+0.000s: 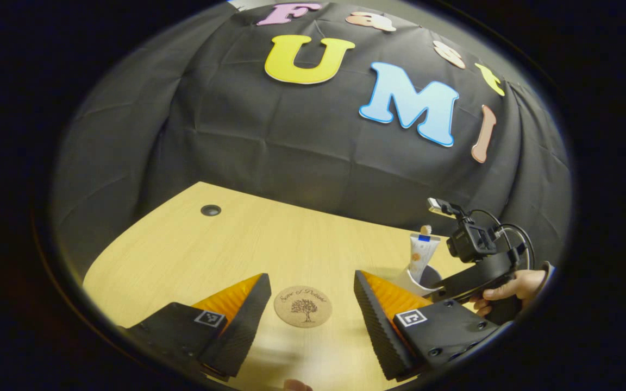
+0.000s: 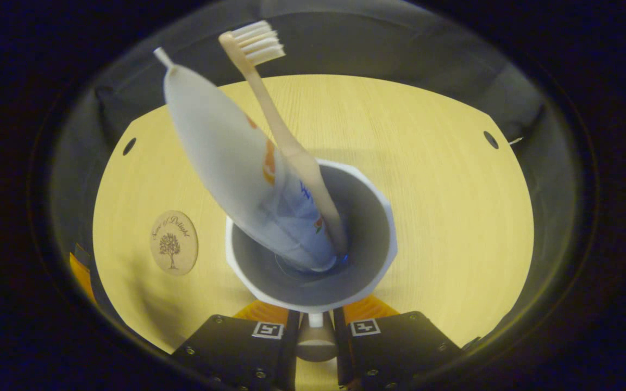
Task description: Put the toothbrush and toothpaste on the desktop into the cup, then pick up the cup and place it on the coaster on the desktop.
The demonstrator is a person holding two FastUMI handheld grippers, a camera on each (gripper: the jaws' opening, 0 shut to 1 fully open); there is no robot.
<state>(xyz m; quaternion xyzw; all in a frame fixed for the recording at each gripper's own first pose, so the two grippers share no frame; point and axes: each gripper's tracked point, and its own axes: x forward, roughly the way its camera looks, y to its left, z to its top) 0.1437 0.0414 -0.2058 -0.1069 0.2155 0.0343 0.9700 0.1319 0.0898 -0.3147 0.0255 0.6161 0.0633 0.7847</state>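
A white cup (image 2: 367, 239) stands close in front of my right gripper (image 2: 315, 320), which is shut on the cup's handle (image 2: 315, 339). A white toothpaste tube (image 2: 220, 157) and a beige toothbrush (image 2: 280, 130) lean inside the cup, tips up and to the left. The round cork coaster (image 2: 174, 242) lies on the wooden desktop (image 2: 443, 206) to the cup's left. In the left gripper view the coaster (image 1: 302, 307) lies just ahead between the open fingers of my left gripper (image 1: 310, 320). The cup (image 1: 419, 279) with the toothpaste (image 1: 421, 254) sits to the right, held by the right gripper (image 1: 446, 290) and a hand (image 1: 511, 288).
Cable holes (image 1: 211, 210) (image 2: 490, 139) sit near the desktop's far corners. The black cloth wall (image 1: 291, 146) closes off the back of the desk. Bare wood stretches around the coaster and beyond the cup.
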